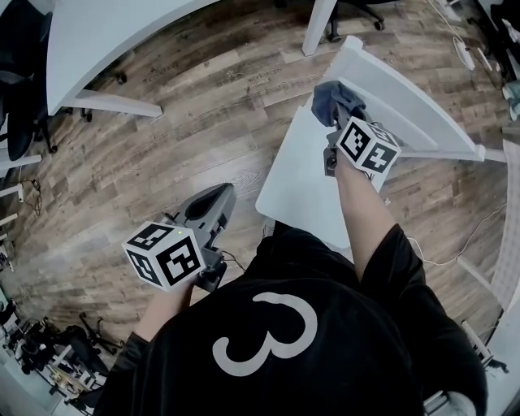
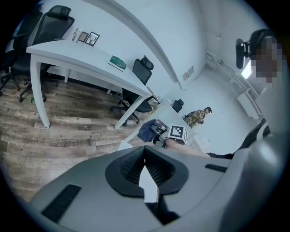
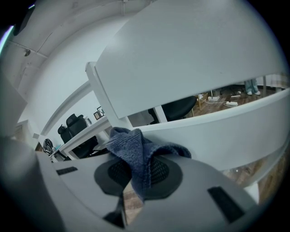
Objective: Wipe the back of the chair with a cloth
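A white chair (image 1: 296, 183) stands in front of me, its curved back (image 1: 406, 101) at the far side. My right gripper (image 1: 335, 122) is shut on a blue-grey cloth (image 1: 337, 99), and the cloth lies against the left end of the chair back. In the right gripper view the cloth (image 3: 138, 156) bunches out between the jaws, just before the white back rail (image 3: 217, 131). My left gripper (image 1: 213, 203) hangs low at the left over the wooden floor, away from the chair, jaws shut with nothing in them. The left gripper view shows the cloth (image 2: 147, 130) and the right gripper's marker cube (image 2: 179, 132).
A white desk (image 1: 106, 36) stands at the upper left with a leg (image 1: 317, 24) near the chair back. Black office chairs (image 2: 140, 86) sit behind the desk. Cables (image 1: 459, 236) trail on the wooden floor (image 1: 162, 146) at the right.
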`<state>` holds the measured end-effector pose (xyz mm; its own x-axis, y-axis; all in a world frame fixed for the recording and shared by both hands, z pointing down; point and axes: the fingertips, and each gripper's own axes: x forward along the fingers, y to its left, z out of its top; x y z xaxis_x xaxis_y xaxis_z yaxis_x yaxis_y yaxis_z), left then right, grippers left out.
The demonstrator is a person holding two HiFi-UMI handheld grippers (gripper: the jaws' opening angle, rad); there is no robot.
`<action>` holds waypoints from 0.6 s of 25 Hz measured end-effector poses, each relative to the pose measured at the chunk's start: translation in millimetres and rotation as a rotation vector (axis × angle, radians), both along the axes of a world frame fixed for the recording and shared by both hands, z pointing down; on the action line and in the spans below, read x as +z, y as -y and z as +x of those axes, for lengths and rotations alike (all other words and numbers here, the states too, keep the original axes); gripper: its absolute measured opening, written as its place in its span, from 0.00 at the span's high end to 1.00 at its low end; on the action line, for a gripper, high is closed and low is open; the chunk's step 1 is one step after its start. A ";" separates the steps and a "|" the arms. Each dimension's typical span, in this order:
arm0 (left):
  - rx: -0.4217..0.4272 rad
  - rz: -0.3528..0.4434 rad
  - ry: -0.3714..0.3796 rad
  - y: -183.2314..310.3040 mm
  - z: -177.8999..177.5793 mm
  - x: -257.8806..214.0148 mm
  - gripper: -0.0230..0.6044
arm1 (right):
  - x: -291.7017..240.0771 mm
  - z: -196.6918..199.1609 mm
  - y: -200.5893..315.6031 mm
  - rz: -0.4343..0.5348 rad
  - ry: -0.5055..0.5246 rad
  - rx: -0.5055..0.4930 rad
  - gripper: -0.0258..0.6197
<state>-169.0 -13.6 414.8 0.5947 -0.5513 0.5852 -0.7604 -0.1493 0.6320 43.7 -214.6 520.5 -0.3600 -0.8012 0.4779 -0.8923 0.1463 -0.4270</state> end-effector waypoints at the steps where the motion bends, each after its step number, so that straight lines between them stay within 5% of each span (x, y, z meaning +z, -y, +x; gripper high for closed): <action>1: 0.003 0.001 0.001 -0.5 0.9 -0.5 0.94 | 0.1 2.9 -1.0 -0.001 0.005 0.004 0.89; 15: 0.076 0.002 0.001 -2.9 25.3 -1.8 0.94 | -3.0 60.4 -23.4 -0.003 -0.003 0.089 0.89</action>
